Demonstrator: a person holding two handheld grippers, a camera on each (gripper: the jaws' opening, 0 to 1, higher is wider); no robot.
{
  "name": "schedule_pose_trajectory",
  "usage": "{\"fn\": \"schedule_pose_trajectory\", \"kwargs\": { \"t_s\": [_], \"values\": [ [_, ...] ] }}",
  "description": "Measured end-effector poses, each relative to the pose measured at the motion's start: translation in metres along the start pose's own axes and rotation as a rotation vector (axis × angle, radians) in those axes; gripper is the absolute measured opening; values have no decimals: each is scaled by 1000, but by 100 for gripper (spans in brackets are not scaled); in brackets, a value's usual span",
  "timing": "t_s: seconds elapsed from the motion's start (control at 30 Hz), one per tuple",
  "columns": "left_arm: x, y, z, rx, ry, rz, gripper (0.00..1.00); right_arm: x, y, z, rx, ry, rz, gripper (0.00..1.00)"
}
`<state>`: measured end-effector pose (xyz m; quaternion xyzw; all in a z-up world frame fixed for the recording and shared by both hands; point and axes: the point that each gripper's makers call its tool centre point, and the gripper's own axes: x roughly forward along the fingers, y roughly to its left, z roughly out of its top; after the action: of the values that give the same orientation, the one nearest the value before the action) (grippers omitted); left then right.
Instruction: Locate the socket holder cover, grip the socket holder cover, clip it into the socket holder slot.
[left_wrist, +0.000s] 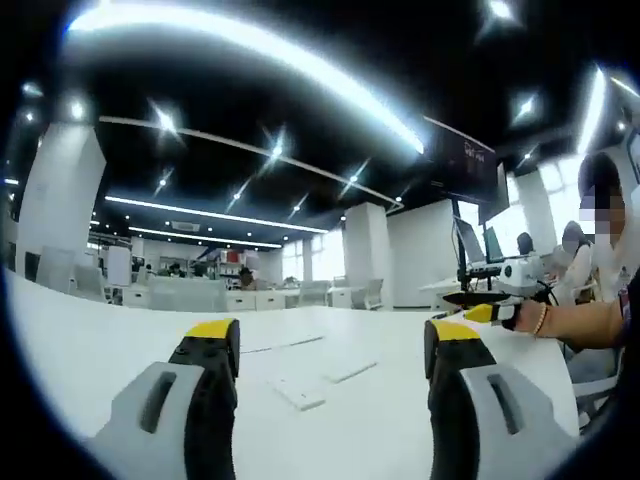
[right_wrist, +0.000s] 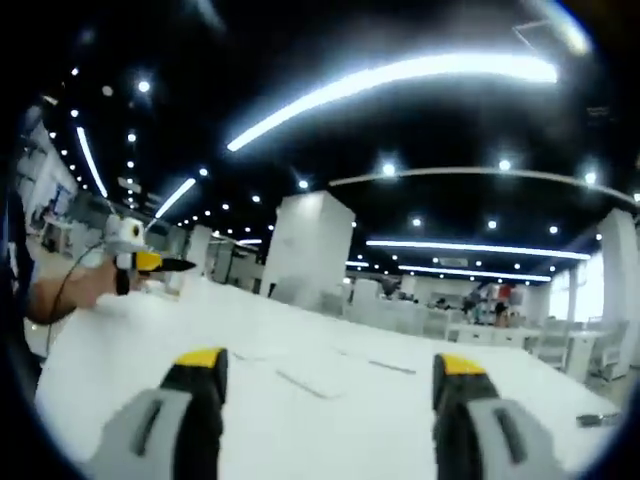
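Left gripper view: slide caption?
Open left gripper hovers over white table, flat white parts ahead.

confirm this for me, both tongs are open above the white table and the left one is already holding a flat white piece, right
Not quite. The left tongs are open and hold nothing: in the left gripper view the flat white pieces lie on the white table between and beyond the jaws, untouched. The rest stands: the right tongs are also open above the table.
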<state>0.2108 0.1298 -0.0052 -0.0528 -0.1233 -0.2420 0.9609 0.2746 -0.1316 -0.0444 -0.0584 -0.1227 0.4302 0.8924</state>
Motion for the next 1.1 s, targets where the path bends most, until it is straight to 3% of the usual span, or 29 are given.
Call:
{"fn": "schedule_pose_trajectory", "kwargs": {
  "t_s": [0.17, 0.37, 0.5, 0.67, 0.73, 0.87, 0.97, 1.1],
  "values": [
    [-1, 2, -7, 34, 12, 29, 95, 0, 20, -7, -71, 43, 52, 95],
    [-4, 4, -9, 1, 5, 42, 95, -1, 24, -11, -53, 64, 73, 95],
    [-5, 9, -7, 14, -6, 62, 95, -2, 22, -9, -75, 55, 51, 95],
    [-7, 15, -12, 27, 20, 91, 95, -5, 22, 8, -72, -45, 36, 95],
    [-7, 17, -12, 35, 26, 95, 95, -7, 23, 11, -84, -56, 29, 95],
    [-11, 25, -11, 86, 33, 132, 95, -6, 10, 11, -101, -51, -17, 95],
    [-13, 33, -8, 130, 30, 167, 95, -7, -1, 3, -87, -4, -70, 95],
    [-16, 40, -4, 141, 9, 193, 95, -1, 2, -5, -69, 25, -53, 95]
  ]
}}
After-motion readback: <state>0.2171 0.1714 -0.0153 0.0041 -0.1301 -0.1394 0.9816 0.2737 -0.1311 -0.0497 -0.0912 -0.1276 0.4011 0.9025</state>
